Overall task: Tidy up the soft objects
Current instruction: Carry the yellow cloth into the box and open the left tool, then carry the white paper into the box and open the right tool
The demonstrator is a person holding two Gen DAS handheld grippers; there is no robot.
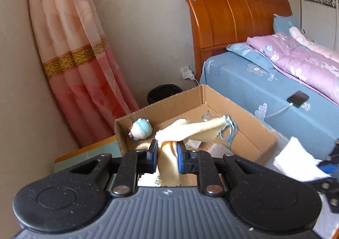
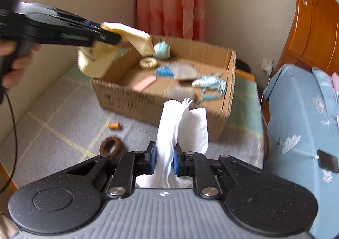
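Observation:
An open cardboard box [image 2: 127,99] stands on a grey checked mat [image 2: 53,112]. My left gripper [image 1: 167,150] is shut on a cream cloth [image 1: 199,130] that hangs over the box's near left corner; the right wrist view shows the same cloth [image 2: 95,61] drooping from it. My right gripper [image 2: 164,154] is shut on a white tissue [image 2: 182,120], held above the mat in front of the box. Inside lie a blue round plush [image 2: 162,48], a cream scrunchie [image 2: 148,62], a pink pad [image 2: 145,83] and blue string pieces [image 2: 211,84]. A brown scrunchie [image 2: 111,147] and a small orange piece [image 2: 114,126] lie on the mat.
A bed with a blue sheet [image 1: 243,82] and wooden headboard [image 1: 228,16] stands right of the box, a phone [image 1: 297,98] on a cable lying on it. A pink curtain [image 1: 80,65] and a black bin [image 1: 163,91] are behind the box. A person's hand [image 2: 12,65] grips the left gripper's handle.

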